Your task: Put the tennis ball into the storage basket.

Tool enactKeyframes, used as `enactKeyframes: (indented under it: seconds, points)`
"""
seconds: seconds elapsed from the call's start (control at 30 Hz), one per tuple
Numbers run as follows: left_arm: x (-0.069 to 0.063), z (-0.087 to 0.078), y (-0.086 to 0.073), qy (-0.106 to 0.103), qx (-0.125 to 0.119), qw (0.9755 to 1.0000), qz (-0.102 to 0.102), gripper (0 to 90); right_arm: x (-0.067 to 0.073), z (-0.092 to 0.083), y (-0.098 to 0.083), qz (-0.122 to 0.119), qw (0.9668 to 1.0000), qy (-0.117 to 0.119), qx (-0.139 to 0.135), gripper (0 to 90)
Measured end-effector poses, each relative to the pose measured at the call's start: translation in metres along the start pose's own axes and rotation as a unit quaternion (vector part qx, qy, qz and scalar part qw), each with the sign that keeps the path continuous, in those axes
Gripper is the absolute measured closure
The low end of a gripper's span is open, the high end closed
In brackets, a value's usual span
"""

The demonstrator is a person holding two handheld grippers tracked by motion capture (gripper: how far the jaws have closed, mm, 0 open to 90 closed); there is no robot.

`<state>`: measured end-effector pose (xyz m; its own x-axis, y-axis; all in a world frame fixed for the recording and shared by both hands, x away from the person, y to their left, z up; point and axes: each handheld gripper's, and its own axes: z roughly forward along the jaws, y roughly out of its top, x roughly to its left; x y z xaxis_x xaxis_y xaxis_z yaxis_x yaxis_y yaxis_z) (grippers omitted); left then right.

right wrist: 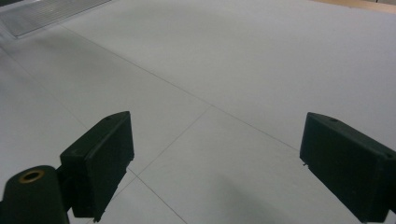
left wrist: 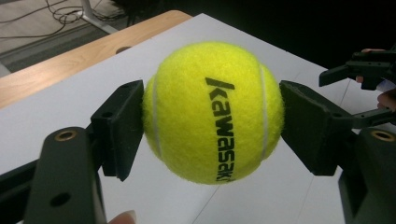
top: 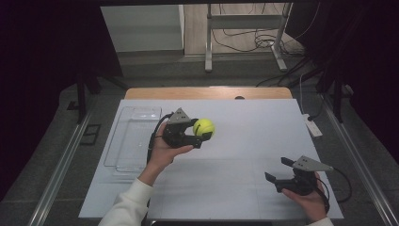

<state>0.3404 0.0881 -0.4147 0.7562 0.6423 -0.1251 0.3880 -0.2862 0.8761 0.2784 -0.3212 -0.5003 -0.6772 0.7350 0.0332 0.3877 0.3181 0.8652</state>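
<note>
Black jaws of the right gripper (top: 277, 172) sit nearest, low at the near-right of the white table (top: 254, 141), spread wide with nothing between them; the right gripper view has bare tabletop under both pads. Idle, parked just above the surface.

Next out: left gripper (top: 203, 130), clamped on the yellow-green tennis ball (top: 203, 127). In the left gripper view the ball (left wrist: 212, 112) is squeezed between both pads, one on each flank, lettering facing the camera. Ball is off the table, carried in the air over the middle-left of the white sheet. Grip looks centred, pads about on the ball's equator, so I'd judge slip risk low.

Key relation: the clear plastic tray (top: 134, 136) lies to the left of the held ball, at the table's left edge, long axis running near-to-far. Left gripper's jaws currently point right, away from the tray, toward table centre. The left hand (top: 162, 150) is by far the nearer one to the tray; the right one is well apart across the table.

If the ball is headed for the tray, my read is the left hand has to swing back left and bring the jaws over the tray's rim before releasing. Ball has no long axis, so approach angle doesn't matter. It'll roll if dropped from height, so release low.

Farthest: wooden table edge (top: 207, 92), then floor with cables.
</note>
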Motion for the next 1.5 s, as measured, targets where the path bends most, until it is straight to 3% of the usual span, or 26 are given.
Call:
enactKeyframes:
  seconds: [0.7, 1.5]
  points:
    - [0.015, -0.023, 0.002, 0.03, -0.031, 0.9989, -0.017, 27.2, 0.0, 0.0, 0.0, 0.001, 1.0, -0.001, -0.001, 10.2]
    - [0.033, -0.044, 0.001, 0.07, -0.047, 0.9959, -0.034, 27.2, 0.0, 0.0, 0.0, 0.0, 1.0, -0.002, 0.0, 10.2]
